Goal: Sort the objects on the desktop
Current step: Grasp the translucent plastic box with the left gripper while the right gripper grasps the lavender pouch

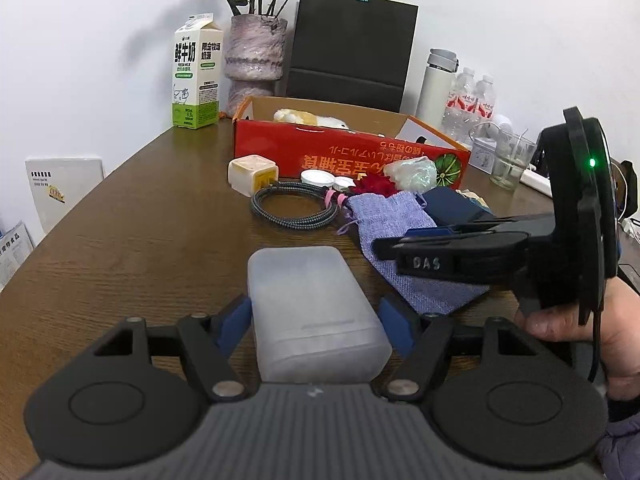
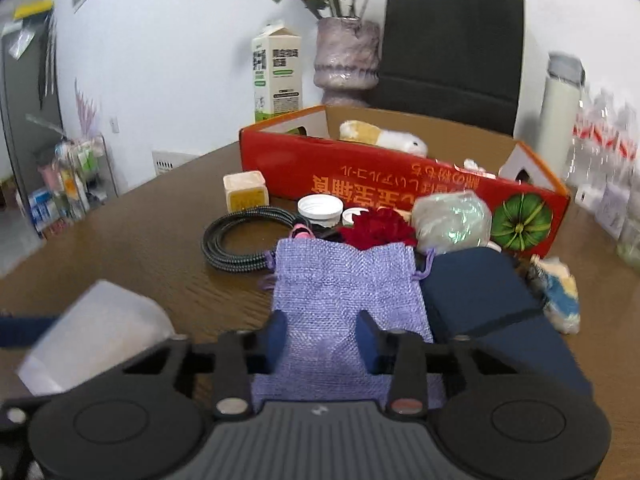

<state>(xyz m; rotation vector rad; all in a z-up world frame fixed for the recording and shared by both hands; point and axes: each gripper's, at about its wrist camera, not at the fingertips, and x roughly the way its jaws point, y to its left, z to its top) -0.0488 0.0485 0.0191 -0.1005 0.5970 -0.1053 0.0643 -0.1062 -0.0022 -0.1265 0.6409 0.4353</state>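
My left gripper (image 1: 316,320) has its blue pads on both sides of a frosted plastic box (image 1: 312,316) on the brown table; the left pad touches it, the right pad stands close. The box also shows in the right wrist view (image 2: 96,332). My right gripper (image 2: 323,338) is open over a lilac cloth pouch (image 2: 340,280), a finger on each side; in the left wrist view (image 1: 380,246) it reaches in from the right above the pouch (image 1: 396,216). A red cardboard box (image 2: 400,184) stands behind, with a plush toy (image 2: 380,136) inside.
In front of the red box lie a coiled braided cable (image 2: 244,240), a cream charger cube (image 2: 245,192), white lids (image 2: 320,206), a red flower (image 2: 378,230), a crumpled bag (image 2: 452,218) and a navy case (image 2: 484,292). Milk carton (image 1: 196,76), vase (image 1: 254,56), black bag, thermos, bottles and a glass (image 1: 512,160) stand behind.
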